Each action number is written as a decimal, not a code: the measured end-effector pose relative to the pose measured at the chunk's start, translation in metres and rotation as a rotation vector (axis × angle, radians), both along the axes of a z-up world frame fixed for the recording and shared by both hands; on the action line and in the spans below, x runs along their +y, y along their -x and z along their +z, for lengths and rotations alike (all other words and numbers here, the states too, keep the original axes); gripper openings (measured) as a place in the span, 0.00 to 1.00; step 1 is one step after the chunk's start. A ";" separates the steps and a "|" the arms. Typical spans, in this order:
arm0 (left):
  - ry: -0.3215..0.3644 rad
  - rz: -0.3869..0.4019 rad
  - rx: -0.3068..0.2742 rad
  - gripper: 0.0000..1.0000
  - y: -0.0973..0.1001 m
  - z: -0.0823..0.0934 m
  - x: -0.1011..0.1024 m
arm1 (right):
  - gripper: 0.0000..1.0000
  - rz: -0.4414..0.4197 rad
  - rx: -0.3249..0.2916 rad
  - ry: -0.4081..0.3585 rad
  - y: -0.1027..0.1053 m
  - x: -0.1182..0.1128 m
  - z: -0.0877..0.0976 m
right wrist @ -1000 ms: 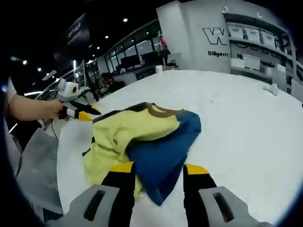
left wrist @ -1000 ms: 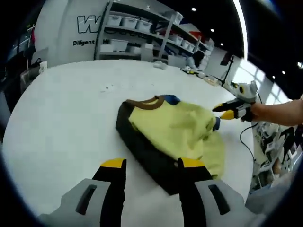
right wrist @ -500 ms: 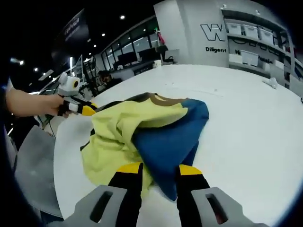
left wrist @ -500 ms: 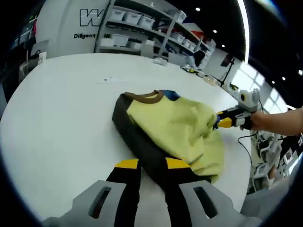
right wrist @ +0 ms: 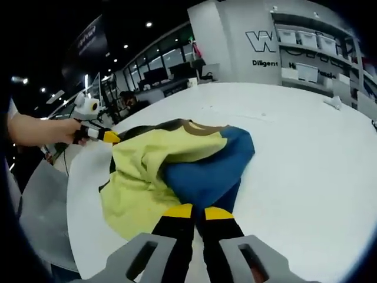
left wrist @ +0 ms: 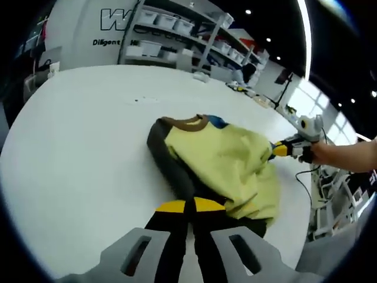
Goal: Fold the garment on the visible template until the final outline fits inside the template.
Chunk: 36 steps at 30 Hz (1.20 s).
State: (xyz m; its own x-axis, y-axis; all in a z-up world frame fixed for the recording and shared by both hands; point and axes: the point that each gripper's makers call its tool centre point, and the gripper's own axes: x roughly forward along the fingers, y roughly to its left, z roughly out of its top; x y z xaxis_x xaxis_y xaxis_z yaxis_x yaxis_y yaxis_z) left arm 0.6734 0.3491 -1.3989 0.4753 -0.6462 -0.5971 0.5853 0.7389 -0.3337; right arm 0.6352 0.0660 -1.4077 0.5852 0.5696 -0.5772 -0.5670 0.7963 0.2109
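While both grippers clamp the garment point(left wrist: 218, 159), shelves point(left wrist: 177, 35) behind

Soft cloth garment point(left wrist: 224, 159), matt white table point(left wrist: 82, 135)

Bright hall, even light on my feeds.
Ceiling spots point(right wrist: 148, 24) and a window point(left wrist: 308, 88) glare; the table point(left wrist: 88, 130) is nearly blown out, shadows faint, edges bowed and soft.
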 end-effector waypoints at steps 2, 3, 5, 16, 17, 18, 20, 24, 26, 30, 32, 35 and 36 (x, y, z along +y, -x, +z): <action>-0.010 0.002 -0.005 0.01 -0.004 0.001 0.007 | 0.00 -0.002 -0.008 0.004 -0.002 -0.002 0.002; -0.018 0.004 -0.009 0.01 -0.007 0.002 0.011 | 0.00 -0.004 -0.007 0.006 -0.004 -0.005 0.002; -0.029 0.006 -0.011 0.01 -0.009 0.003 0.017 | 0.00 -0.007 -0.014 0.011 -0.006 -0.008 0.004; -0.189 -0.088 -0.044 0.01 -0.026 0.001 0.049 | 0.00 -0.040 -0.008 0.023 -0.018 -0.034 0.004; -0.193 -0.082 -0.040 0.01 -0.028 0.000 0.051 | 0.00 -0.041 -0.008 0.026 -0.019 -0.036 0.003; -0.202 -0.079 -0.038 0.01 -0.030 -0.001 0.053 | 0.00 -0.042 -0.007 0.027 -0.019 -0.038 0.003; -0.221 -0.076 -0.039 0.01 -0.032 -0.002 0.056 | 0.00 -0.051 -0.002 0.031 -0.020 -0.042 0.003; -0.250 -0.068 -0.040 0.01 -0.041 -0.004 0.062 | 0.00 -0.056 0.004 0.044 -0.022 -0.050 0.005; -0.258 -0.058 -0.038 0.01 -0.043 -0.004 0.065 | 0.00 -0.052 0.015 0.065 -0.022 -0.056 0.003; -0.291 -0.056 -0.042 0.01 -0.048 -0.009 0.072 | 0.00 -0.034 0.008 0.091 -0.026 -0.067 0.008; -0.299 -0.055 -0.041 0.01 -0.050 -0.011 0.076 | 0.00 -0.023 0.014 0.102 -0.027 -0.070 0.009; -0.322 -0.058 -0.046 0.01 -0.053 -0.013 0.081 | 0.00 -0.010 0.023 0.121 -0.029 -0.076 0.010; -0.325 -0.056 -0.045 0.01 -0.053 -0.013 0.083 | 0.00 -0.008 0.022 0.124 -0.029 -0.077 0.010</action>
State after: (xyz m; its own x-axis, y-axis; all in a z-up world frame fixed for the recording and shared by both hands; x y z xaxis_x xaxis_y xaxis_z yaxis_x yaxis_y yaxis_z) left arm 0.7266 0.4320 -1.4120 0.4750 -0.4518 -0.7551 0.6373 0.7684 -0.0589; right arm 0.6644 -0.0107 -1.3981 0.5761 0.4883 -0.6555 -0.5571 0.8214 0.1224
